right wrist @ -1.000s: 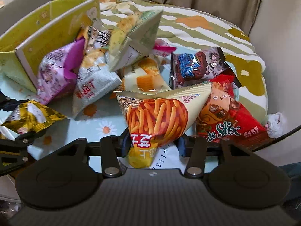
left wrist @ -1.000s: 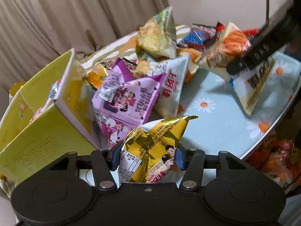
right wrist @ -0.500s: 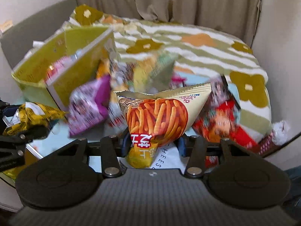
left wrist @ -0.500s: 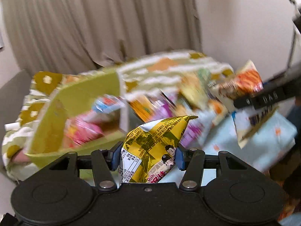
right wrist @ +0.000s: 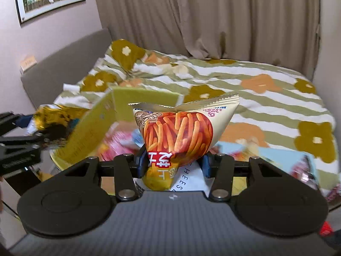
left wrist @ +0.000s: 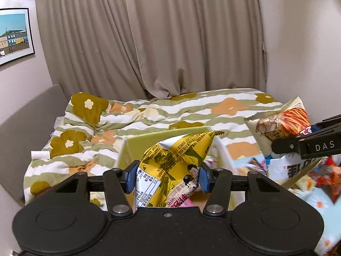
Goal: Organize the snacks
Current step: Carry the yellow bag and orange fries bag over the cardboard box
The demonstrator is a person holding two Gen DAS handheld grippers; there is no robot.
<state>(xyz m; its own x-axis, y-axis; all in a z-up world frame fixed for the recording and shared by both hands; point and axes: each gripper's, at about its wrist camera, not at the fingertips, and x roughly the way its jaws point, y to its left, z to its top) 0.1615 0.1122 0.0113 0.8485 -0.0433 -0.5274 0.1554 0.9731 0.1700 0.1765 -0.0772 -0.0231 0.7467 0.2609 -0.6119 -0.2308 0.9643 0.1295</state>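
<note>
While each slick, air-puffed pillow bag is pinched only near its lower crimp, the crinkled gold foil bag (left wrist: 174,166) clenched by the left gripper (left wrist: 166,177) and the matte fries bag (right wrist: 181,136) by the right gripper (right wrist: 173,164), both raised over the yellow-green cardboard box (right wrist: 96,123), slippage or a drop outside its rim is judged possible.

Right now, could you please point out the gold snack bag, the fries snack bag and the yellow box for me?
gold snack bag (left wrist: 170,166): left wrist view, on its printed front.
fries snack bag (right wrist: 179,132): right wrist view, on the fries picture.
yellow box (right wrist: 93,128): right wrist view, on its near side wall.
</note>
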